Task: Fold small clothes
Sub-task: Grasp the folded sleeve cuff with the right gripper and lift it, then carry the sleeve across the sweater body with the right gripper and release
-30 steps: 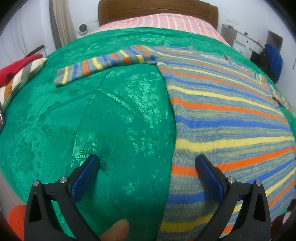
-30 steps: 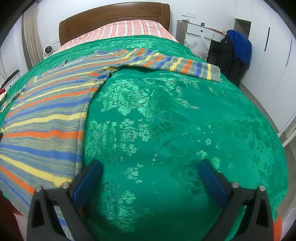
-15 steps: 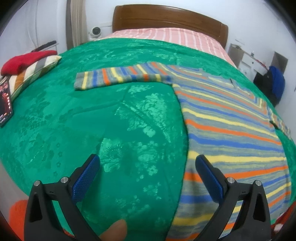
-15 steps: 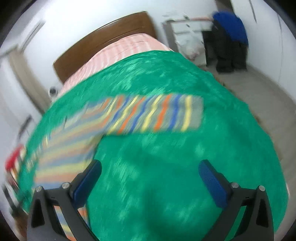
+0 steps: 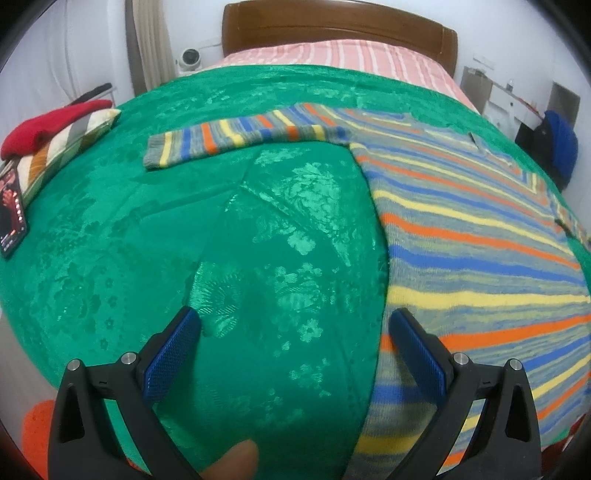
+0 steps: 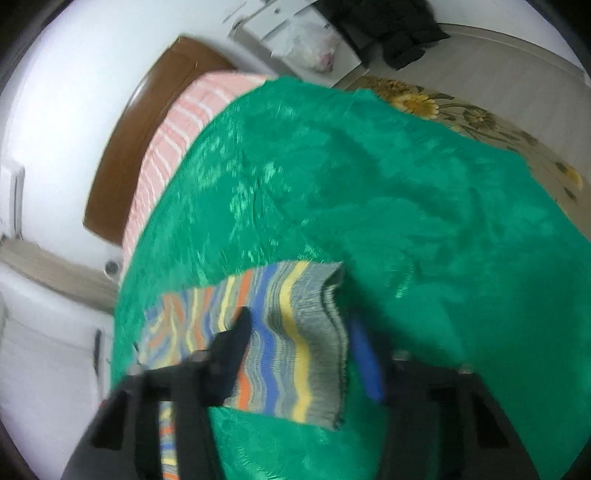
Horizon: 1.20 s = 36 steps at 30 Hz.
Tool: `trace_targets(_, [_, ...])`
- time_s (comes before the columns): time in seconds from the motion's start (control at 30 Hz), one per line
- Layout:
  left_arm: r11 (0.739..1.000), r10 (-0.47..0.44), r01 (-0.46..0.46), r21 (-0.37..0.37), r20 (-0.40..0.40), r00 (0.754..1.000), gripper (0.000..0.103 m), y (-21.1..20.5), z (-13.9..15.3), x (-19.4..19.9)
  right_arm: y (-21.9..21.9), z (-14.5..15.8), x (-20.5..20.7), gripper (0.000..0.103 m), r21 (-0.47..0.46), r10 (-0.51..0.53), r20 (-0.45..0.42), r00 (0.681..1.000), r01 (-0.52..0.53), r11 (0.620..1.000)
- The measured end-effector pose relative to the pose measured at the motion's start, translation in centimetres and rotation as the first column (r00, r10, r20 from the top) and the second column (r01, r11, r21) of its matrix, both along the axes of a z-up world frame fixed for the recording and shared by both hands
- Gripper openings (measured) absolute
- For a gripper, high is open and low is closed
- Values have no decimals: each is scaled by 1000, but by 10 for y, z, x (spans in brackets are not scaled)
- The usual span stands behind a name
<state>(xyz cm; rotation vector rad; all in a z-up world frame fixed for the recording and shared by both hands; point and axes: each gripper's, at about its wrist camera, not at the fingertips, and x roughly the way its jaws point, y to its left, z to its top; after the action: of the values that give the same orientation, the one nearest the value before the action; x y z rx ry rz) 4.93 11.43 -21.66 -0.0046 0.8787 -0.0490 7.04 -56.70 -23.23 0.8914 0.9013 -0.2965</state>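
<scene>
The right gripper (image 6: 299,332) straddles the sleeve cuff (image 6: 295,354) of the striped sweater (image 5: 480,258), jaws apparently apart, though blur obscures contact. The left gripper (image 5: 295,328) hovers wide open over the green bedspread (image 5: 184,240), sweater body at three o'clock.

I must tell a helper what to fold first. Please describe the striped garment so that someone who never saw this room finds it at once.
Start from the bed with the wooden headboard and the green bedspread. On the bedspread lies the striped sweater, flat, one sleeve stretched sideways. Unlike the red cloth at the edge, it has orange, blue, yellow and grey stripes.
</scene>
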Motion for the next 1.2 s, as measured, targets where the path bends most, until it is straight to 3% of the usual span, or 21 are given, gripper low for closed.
trace_targets(0.07, [1000,-1,1,-8,0,1000,103,1,0,-1,3,2,1,2,-24,-10,-40,999,10,1000])
trace_targets(0.17, [1000,-1,2,-27,2,1000,103,4,0,-1,20,31,12,2,-168,5,-81,997,-19,986])
trace_targets(0.27, [999,-5,5,-45,2,1000,103,5,0,0,60,80,36,2,-242,119,-24,993,-121,963])
trace_targets(0.37, [998,-13,13,-69,6,1000,102,6,1,2,127,136,77,2,-274,298,62,953,-271,923])
trace_targets(0.53, [996,-29,29,-82,-1,1000,102,8,-2,5,245,173,145,2,-280,518,121,847,-472,836])
trace_targets(0.63, [997,-40,40,-70,3,999,103,6,-3,4,307,164,177,3,-276,593,122,796,-546,791])
trace_targets(0.7, [997,-45,45,-66,6,999,103,6,-2,3,335,145,189,7,-208,613,132,779,-583,785])
trace_targets(0.73, [997,-46,46,-68,5,999,102,6,-2,3,344,129,198,22,-131,611,136,780,-597,791])
trace_targets(0.77, [996,-46,46,-71,5,999,103,6,-3,3,348,117,204,51,-72,603,139,786,-599,797])
trace_targets(0.8, [996,-45,46,-76,5,999,103,7,-3,3,351,106,205,66,-12,587,149,796,-592,806])
trace_targets(0.9, [996,-46,46,-79,6,999,103,7,-2,3,336,84,194,66,85,542,183,820,-562,823])
trace_targets(0.97, [996,-46,46,-77,7,999,103,7,-3,4,325,78,184,66,79,538,161,828,-554,829])
trace_targets(1.1, [996,-40,41,-78,8,999,103,6,-4,5,290,59,150,66,75,551,99,829,-558,826])
trace_targets(1.2, [996,-39,40,-74,9,999,103,5,-5,5,262,26,114,66,84,566,-16,824,-563,822])
